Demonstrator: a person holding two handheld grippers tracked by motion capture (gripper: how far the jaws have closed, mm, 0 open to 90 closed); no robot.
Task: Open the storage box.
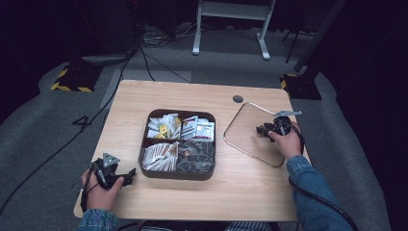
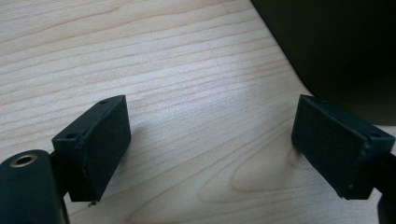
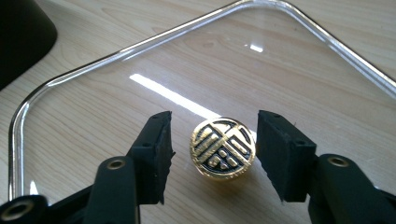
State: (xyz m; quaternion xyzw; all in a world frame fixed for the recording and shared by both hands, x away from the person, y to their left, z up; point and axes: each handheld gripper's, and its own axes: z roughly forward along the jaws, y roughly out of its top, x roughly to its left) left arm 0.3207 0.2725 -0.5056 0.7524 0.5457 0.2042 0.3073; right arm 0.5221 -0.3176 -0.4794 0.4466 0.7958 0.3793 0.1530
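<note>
Right tongs (image 3: 212,156) stand part open over the clear lid (image 1: 240,130), their jaws on either side of the gold knob (image 3: 222,148) at its middle, with a gap on each side and no pad touching it. Left tongs (image 2: 210,149) rest wide open and empty on the table (image 2: 163,70), just beside the near left corner of the box (image 1: 177,174), whose dark wall shows just past their right jaw in the left gripper view

My reading: the lid lies flat on the table to the right of the box, well clear of it, and the step in hand is taking hold of it or letting it go; the pictures do not say which. If the lid is to go back on, the next move calls for the right tongs to close squarely on the knob, lift it level, carry it left and set its rounded corners over the box rim, while the left tongs steady the box or stay out of the way. A smooth round knob may slip, so a centred grip matters

Box has four compartments, all full: pale and yellow packets (image 1: 162,126) far left, white and red sachets (image 1: 198,129) far right, paper sticks (image 1: 160,156) nearest the left tongs, dark wrapped pieces (image 1: 196,156) near right
</note>
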